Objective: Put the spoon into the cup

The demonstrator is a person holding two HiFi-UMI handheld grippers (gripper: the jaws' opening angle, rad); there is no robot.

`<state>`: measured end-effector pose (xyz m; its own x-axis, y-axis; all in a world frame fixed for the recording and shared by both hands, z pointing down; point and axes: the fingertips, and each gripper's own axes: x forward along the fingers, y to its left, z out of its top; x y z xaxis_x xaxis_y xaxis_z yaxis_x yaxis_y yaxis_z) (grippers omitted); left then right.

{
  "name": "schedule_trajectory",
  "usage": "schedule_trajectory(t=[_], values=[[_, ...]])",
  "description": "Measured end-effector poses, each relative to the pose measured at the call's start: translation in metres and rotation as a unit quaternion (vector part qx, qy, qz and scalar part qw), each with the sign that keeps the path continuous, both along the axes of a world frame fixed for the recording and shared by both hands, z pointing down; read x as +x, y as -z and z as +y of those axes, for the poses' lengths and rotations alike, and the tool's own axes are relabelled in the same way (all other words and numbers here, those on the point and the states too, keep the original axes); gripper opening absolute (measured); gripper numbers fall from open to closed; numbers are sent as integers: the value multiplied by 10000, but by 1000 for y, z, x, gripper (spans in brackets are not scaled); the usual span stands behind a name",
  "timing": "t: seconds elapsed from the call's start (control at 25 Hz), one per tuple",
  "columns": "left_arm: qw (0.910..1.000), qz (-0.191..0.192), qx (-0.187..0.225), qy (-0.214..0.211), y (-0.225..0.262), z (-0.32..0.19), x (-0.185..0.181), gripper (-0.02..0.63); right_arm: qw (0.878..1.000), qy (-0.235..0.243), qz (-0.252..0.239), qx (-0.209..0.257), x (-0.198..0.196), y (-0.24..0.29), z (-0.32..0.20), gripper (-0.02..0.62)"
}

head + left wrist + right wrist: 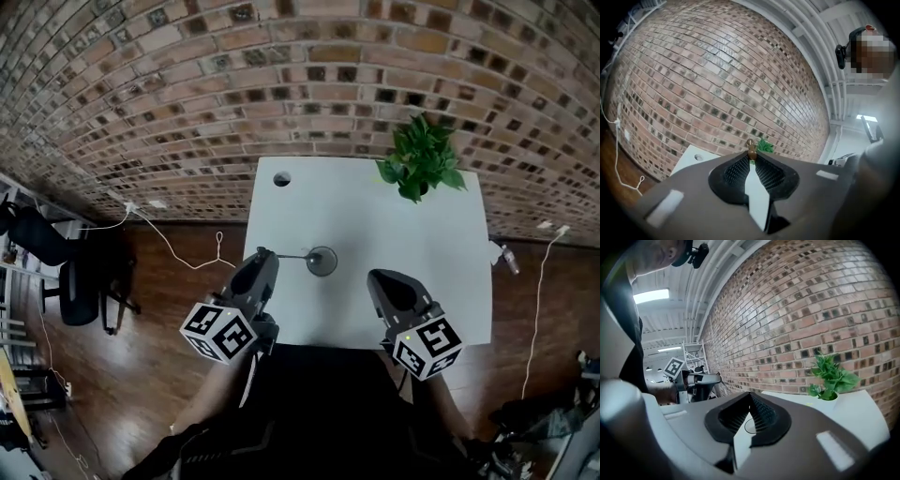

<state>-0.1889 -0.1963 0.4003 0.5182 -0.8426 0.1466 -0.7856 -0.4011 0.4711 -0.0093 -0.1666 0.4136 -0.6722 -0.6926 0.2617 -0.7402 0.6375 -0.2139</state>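
A small grey cup (pixel 322 261) stands on the white table (pixel 412 281) near its front middle. My left gripper (pixel 265 253) is just left of the cup, shut on a thin spoon (pixel 292 255) that points level toward the cup's left rim. In the left gripper view the spoon's brown end (pixel 751 150) sticks out from the closed tips of that gripper (pixel 751 160). My right gripper (pixel 375 277) hovers at the cup's right front, its jaws together with nothing in them. Through the slit behind its tips (pixel 750 397) the cup's rim (pixel 751 426) shows faintly.
A green potted plant (pixel 422 159) stands at the table's far right corner, against the brick wall (pixel 281 75). A round cable hole (pixel 281 179) sits at the far left corner. Chairs (pixel 66 272) and cables (pixel 178 248) are on the wooden floor to the left.
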Motion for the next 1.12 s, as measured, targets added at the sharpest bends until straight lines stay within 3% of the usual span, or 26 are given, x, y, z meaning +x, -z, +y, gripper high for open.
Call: schedule_trajectory(t=[0.16,0.36,0.56,0.72,0.96,1.12], values=[[9997,-175,-78,-119,-8,-5,6,32,9999,-106,71,17,6,-9,-19,6],[9982,-370,-398,-260,-45,-13,-12,32,9996,-270,-112,-63,-8,-5,-26,6],[9984,-110,-517,-218,-58,-21,-21,32,9993,-312,58,-217,-16,-15,-24,6],[9975,-243,-495,-452,-66,-29,-9,34,9989,-406,14,-224,-14,-15,-25,6],[9962,-557,-593,-300,-87,-45,-2,32,9981,-525,-8,-329,-6,-18,-28,6],[9952,-552,-711,-396,-95,-48,7,32,9982,-495,-2,-349,-6,-21,-35,6]])
